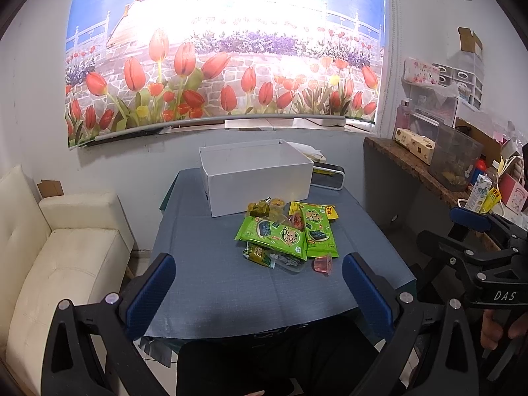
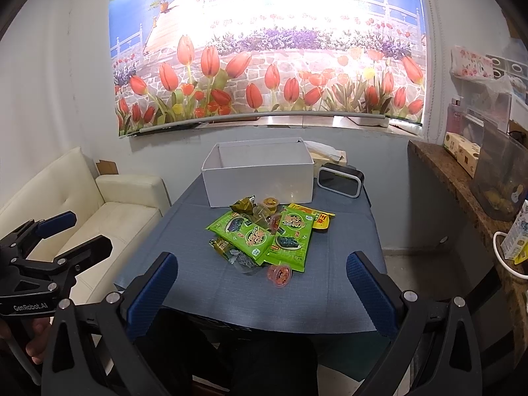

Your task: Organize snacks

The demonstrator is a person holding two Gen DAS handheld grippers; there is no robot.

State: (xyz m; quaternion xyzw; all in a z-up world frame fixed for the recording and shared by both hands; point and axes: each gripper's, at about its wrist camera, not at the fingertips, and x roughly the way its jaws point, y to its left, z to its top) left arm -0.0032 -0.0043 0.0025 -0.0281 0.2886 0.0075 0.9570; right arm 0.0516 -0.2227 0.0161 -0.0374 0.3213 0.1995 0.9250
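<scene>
A pile of snacks lies mid-table on the blue cloth: two green seaweed packs [image 1: 275, 236] [image 2: 252, 236], a yellow pack [image 1: 326, 211] [image 2: 318, 219], small olive packets [image 1: 259, 208] and jelly cups [image 1: 323, 264] [image 2: 280, 274]. An open, empty-looking white box [image 1: 257, 178] [image 2: 260, 173] stands behind the pile. My left gripper [image 1: 259, 293] is open and empty, held above the near table edge. My right gripper [image 2: 262, 292] is open and empty at about the same distance. Each gripper shows in the other's view [image 1: 458, 231] [image 2: 71, 234].
A cream sofa [image 1: 59, 257] [image 2: 109, 217] stands left of the table [image 1: 204, 283]. A black clock [image 2: 340, 181] sits right of the box. A cluttered stone shelf [image 1: 425, 171] [image 2: 462, 191] runs along the right. A tulip blind [image 1: 224, 66] hangs behind.
</scene>
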